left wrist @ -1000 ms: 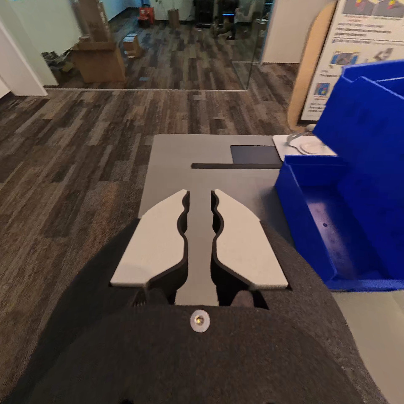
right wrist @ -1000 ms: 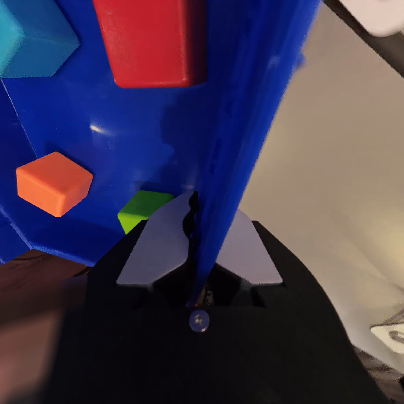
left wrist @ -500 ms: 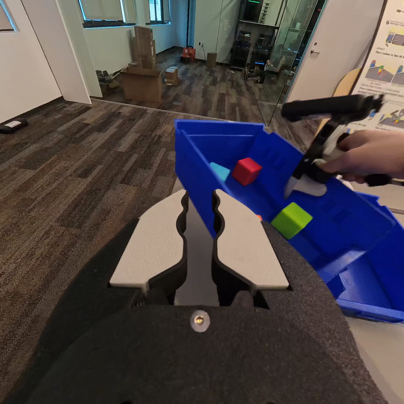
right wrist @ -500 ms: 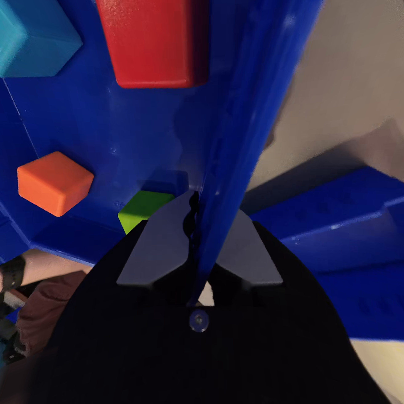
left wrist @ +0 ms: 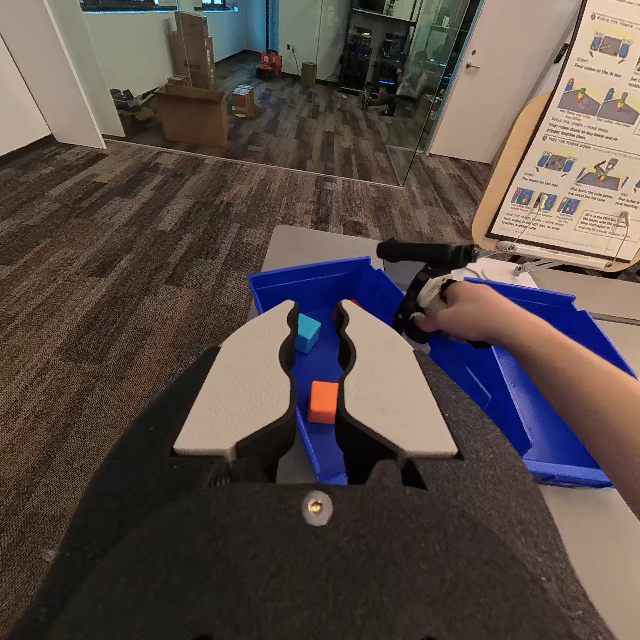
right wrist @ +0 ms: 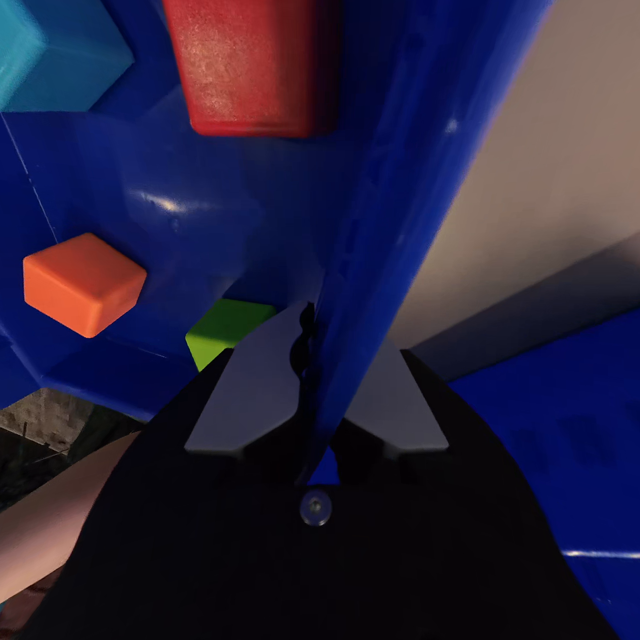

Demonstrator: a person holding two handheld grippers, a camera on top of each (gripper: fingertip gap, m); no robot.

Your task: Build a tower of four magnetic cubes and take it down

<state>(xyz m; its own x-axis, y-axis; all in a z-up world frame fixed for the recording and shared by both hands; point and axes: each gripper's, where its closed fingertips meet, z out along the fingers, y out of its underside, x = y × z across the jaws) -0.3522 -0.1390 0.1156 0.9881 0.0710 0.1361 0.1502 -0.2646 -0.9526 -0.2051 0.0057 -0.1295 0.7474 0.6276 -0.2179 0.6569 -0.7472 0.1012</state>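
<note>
Your right gripper (right wrist: 317, 349) is clamped on the side wall of the near bin (right wrist: 374, 214), one finger inside and one outside; the wall runs straight up between them in the right wrist view. Your right hand (left wrist: 464, 317) grips the tool at that same wall.

Your left gripper (left wrist: 317, 323) holds nothing, its fingers (left wrist: 249, 377) parted with a clear gap. It hangs above the bin's near end, looking down into it.

The bin is oblong. In the left wrist view its long axis runs away from your left gripper toward the floor (left wrist: 138, 242) beyond.

All four cubes lie loose on the bin's floor, none stacked:
- Orange cube (left wrist: 323, 401): nearest the bin's near end, seen through the gap of your left gripper.
- Teal cube (left wrist: 306, 332): farther in, toward the far wall.
- Red cube (right wrist: 249, 65): deep in the bin, close to the clamped wall; your left gripper hides most of it in the left wrist view.
- Green cube (right wrist: 225, 329): just beside your right gripper's inner finger, against the clamped wall.

A second bin (left wrist: 554, 381) lies beside the near bin, beyond the clamped wall. Both rest on the grey table (left wrist: 311, 242).
</note>
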